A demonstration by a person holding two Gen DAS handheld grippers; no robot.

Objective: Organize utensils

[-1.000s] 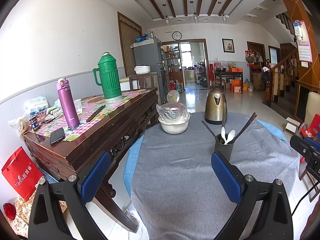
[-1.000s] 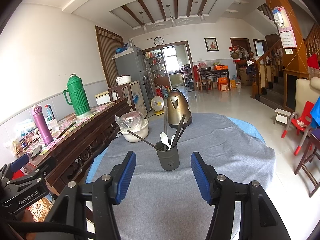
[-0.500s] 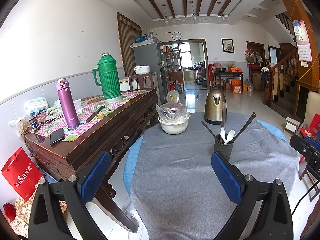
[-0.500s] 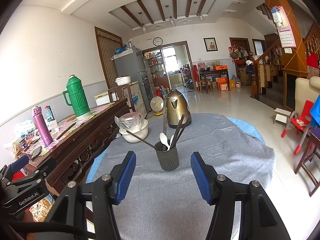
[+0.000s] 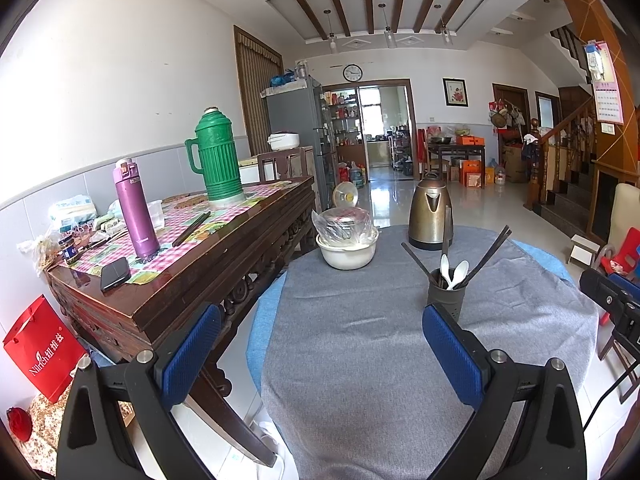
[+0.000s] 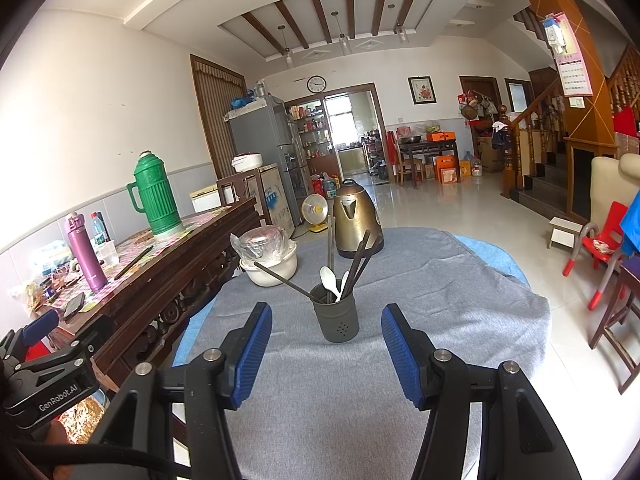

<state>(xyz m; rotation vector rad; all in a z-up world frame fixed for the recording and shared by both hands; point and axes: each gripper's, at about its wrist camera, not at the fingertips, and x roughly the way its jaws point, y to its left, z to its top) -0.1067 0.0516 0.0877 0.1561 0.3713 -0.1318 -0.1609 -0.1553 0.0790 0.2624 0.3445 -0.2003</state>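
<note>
chopsticks [image 6: 362, 262] leaned outward from the upright grey holder [image 6: 336, 318], spoons [image 6: 330, 280] bowl-up; both grippers' fingers [image 6: 252, 354] [image 5: 190, 354] stood released, empty. a red bag [image 5: 42, 354] read "nilrich".

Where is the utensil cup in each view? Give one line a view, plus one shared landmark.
Left wrist view: the cup stands right of centre on the grey cloth, just above the right blue pad.
Right wrist view: the cup stands near the centre, on the cloth between and beyond the two blue pads.
Shared landmark: the kettle stands behind the cup in both.
</note>
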